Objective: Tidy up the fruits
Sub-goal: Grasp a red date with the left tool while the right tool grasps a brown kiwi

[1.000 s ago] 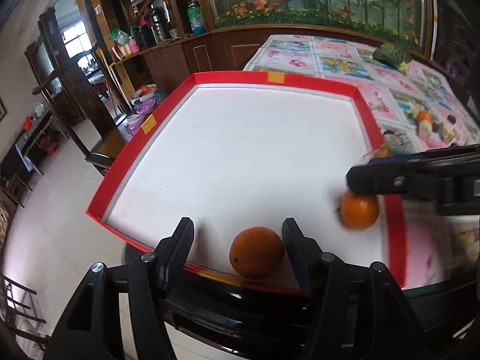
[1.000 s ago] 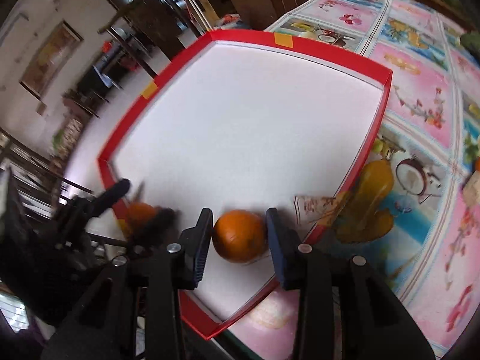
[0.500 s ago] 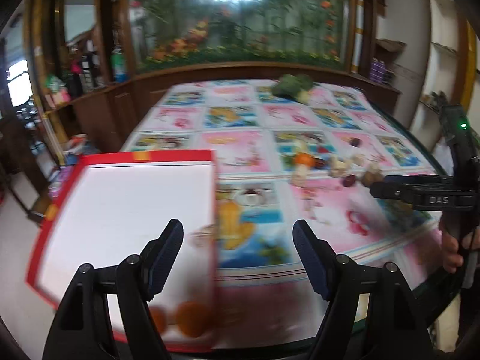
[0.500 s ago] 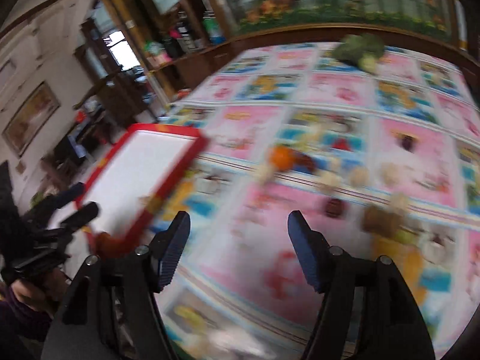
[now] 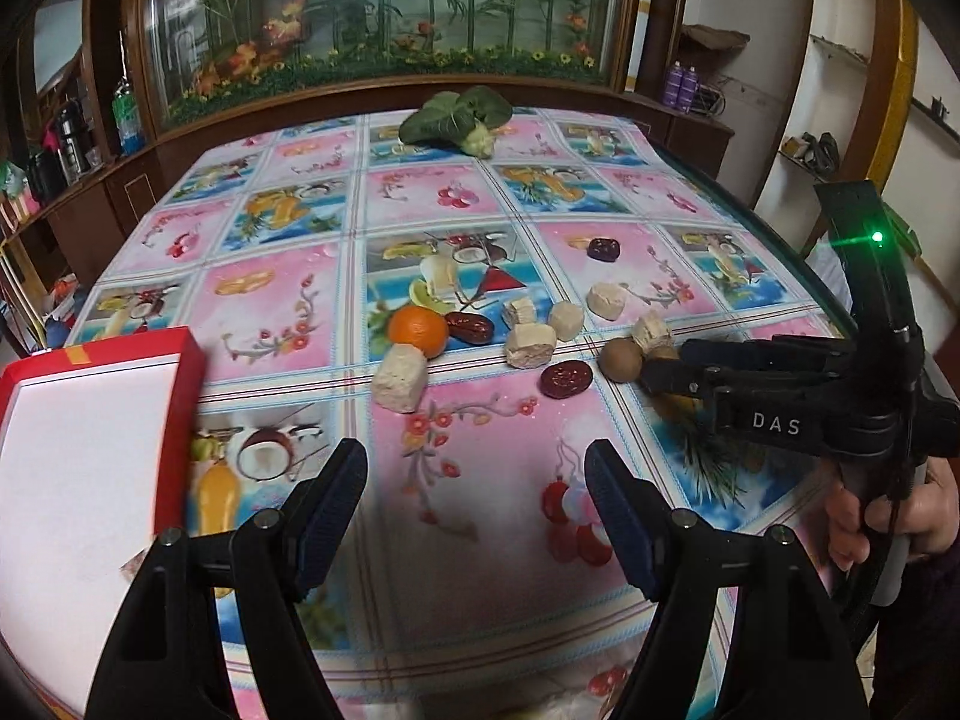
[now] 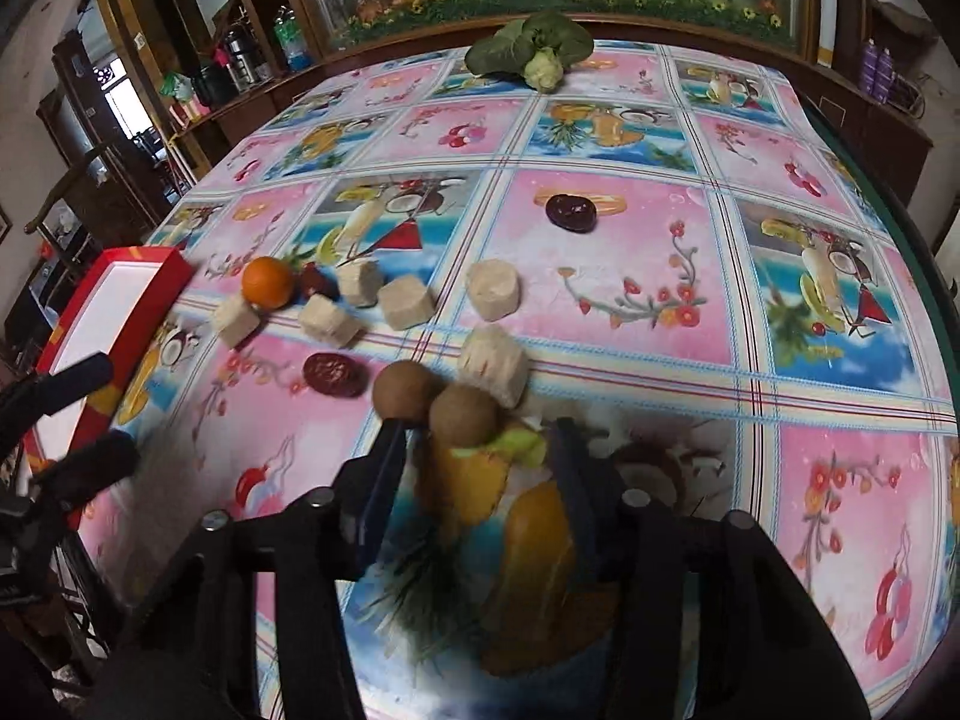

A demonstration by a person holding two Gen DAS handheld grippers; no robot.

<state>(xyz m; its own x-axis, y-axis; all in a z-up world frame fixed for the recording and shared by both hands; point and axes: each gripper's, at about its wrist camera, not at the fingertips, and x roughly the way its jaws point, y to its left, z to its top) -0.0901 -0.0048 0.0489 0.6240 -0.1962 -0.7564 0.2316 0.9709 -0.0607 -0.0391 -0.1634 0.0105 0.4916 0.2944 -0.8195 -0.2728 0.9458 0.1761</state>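
Right gripper (image 6: 474, 456) low over tablecloth (image 6: 630, 312), jaws spread, nothing clamped. Two brown round fruits at fingertips: nearer one (image 6: 465, 415) between the tips, just ahead of them; other (image 6: 407, 391) touching it on the left, right at left finger's tip. Whether fingers touch either fruit: cannot tell. Pale cut chunk (image 6: 495, 363) just behind the pair.

Left gripper (image 5: 477, 492) hanging above bare cloth, jaws wide, empty. Red tray (image 5: 180, 420) with white floor at left edge of table, beside left finger.

Further out, scattered across mid-table: orange (image 5: 418, 331) touching a dark red date (image 5: 470, 327) on its right; pale chunk (image 5: 399, 378) just in front of orange. More pale chunks (image 5: 530, 346) strung rightward. Second date (image 5: 566, 379) lying alone near the brown fruits. Third date (image 5: 603, 248) well apart, further back.

Leafy green vegetable (image 5: 459, 120) at far end of table. Glass-fronted cabinet (image 5: 384, 18) with bamboo and flower display behind. Person's hand (image 5: 888, 510) gripping right tool's handle, seen from left wrist view.
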